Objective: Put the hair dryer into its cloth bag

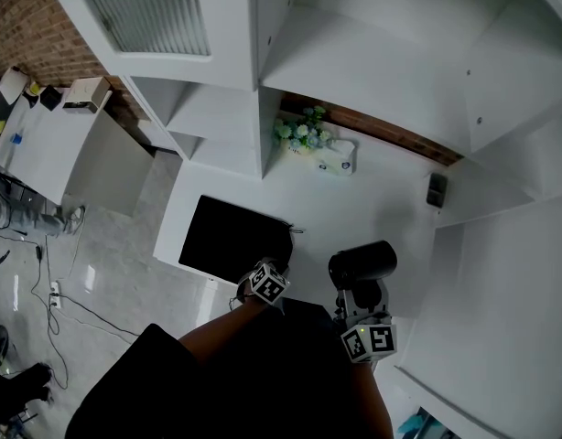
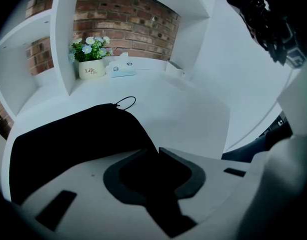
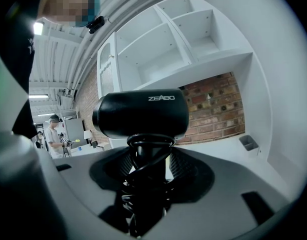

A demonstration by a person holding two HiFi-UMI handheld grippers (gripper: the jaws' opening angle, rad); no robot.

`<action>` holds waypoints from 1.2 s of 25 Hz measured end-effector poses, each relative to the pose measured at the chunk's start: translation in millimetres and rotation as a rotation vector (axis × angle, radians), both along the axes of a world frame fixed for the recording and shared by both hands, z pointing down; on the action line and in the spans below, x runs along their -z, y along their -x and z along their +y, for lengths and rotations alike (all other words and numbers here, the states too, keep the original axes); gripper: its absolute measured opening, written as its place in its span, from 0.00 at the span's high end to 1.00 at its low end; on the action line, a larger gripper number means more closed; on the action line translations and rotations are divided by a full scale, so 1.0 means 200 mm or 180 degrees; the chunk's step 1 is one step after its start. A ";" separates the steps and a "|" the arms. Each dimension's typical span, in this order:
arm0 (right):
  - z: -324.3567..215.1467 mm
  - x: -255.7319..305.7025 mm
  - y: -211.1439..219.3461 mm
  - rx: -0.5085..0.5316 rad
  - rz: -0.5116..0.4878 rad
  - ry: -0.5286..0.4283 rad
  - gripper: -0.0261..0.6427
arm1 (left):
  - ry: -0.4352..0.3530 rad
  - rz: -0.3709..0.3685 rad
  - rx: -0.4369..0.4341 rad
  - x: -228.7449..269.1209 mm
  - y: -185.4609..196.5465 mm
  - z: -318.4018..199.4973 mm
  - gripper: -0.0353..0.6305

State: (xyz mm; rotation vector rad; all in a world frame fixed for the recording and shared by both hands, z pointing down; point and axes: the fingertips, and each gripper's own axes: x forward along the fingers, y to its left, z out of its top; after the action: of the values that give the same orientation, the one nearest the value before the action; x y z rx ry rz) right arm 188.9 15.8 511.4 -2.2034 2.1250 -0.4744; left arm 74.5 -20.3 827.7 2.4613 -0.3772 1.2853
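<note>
Fingers of the right gripper pinch the hair dryer by its handle near the desk's right edge. The left gripper's fingers stand barely apart at the near edge of the bag (it lies flat). Nothing is bagged yet.

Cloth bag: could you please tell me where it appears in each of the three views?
Head view: cloth bag, flat, left of centre.
Left gripper view: cloth bag across the lower left.
Right gripper view: not in it.
Shared landmark: the brick wall, in all three.
</note>
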 end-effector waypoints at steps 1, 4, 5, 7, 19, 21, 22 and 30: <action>0.00 0.00 0.00 0.0009 -0.0002 0.0002 0.60 | -0.0029 0.0012 0.0000 0.01 0.00 0.00 0.84; -0.01 -0.02 0.00 0.0051 0.0006 -0.0003 0.60 | -0.0039 0.0158 0.0063 0.04 0.00 -0.02 0.88; -0.01 -0.02 0.00 0.0061 0.0004 -0.0003 0.60 | -0.0011 0.0239 0.0108 0.06 0.00 -0.03 0.88; -0.02 -0.03 0.00 0.0069 -0.0001 0.0007 0.60 | 0.0066 0.0419 0.0219 0.11 0.00 -0.04 0.88; -0.10 -0.21 0.06 0.0445 0.0131 0.0363 0.60 | -0.0044 0.0971 0.0800 0.39 0.13 -0.21 0.90; -0.12 -0.28 0.10 0.0550 0.0074 0.0466 0.60 | -0.0088 0.0999 0.0865 0.43 0.16 -0.23 0.90; -0.12 -0.31 0.11 0.0597 0.0062 0.0505 0.60 | -0.0109 0.0995 0.0879 0.44 0.16 -0.24 0.90; -0.19 -0.67 0.18 0.0995 0.0577 0.1082 0.60 | -0.0228 0.1074 0.1015 0.52 0.22 -0.29 0.90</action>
State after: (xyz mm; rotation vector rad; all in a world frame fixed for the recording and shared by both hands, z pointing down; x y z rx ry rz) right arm 152.9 -23.0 646.1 -2.1451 2.6825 -0.7264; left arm 30.2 -79.2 723.2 2.4869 -0.6989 0.7263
